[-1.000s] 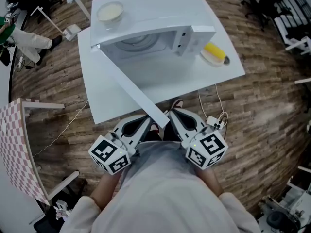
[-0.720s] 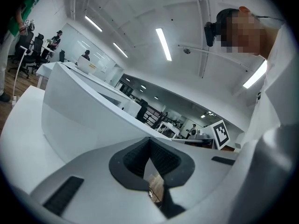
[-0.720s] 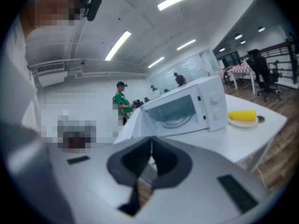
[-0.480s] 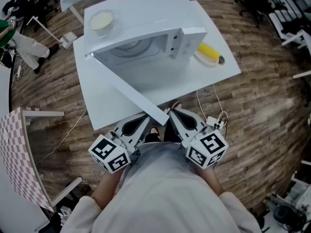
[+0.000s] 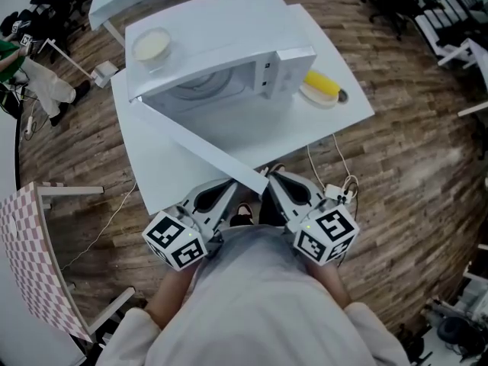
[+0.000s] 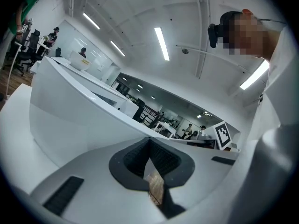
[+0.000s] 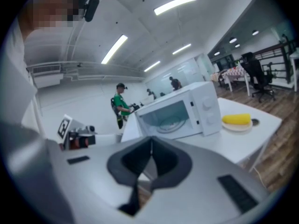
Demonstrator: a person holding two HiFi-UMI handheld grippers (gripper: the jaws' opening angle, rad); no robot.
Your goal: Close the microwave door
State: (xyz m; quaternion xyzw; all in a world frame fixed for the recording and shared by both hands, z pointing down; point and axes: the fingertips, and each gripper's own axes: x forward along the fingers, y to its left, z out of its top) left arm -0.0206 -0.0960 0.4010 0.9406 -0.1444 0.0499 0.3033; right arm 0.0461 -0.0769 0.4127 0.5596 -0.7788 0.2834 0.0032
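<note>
Microwave: A white, boxy microwave (image 5: 229,48) is sitting on a smooth white table (image 5: 255,132), and a round glass turntable (image 7: 170,122) is showing inside its cavity.
Door: The door (image 5: 198,145) is hanging wide open. It is a long, flat white panel hinged on the left, reaching out past the table's front edge towards the person. Its free end is lying between the two gripper tips, though contact cannot be told.
Left gripper: The left gripper (image 6: 150,148) is being held low against the person's pale shirt. Its dark ribbed pads are pressing together at the tips, with nothing between them.
Right gripper: The right gripper (image 7: 150,148) is sitting just beside the left one and pointing at the oven's open front. Its jaws are also meeting, and it is carrying nothing.
Marker cubes: Two black-and-white patterned cubes (image 5: 175,241) are riding at the grippers' rear ends, close to the person's body.
Oven top: A shallow round bowl (image 5: 151,46) with pale cream contents is resting near the left rear corner.
Beside the oven: A round plate (image 5: 313,97) is lying just right of the control panel, carrying a yellow, roughly cylindrical item (image 5: 322,82).
Surroundings: A brown wood-plank floor (image 5: 412,166) is spreading all around. A thin pale cable (image 5: 335,166) is trailing down by the table's right front, and a pink-checked surface (image 5: 23,242) is standing well to the left.
</note>
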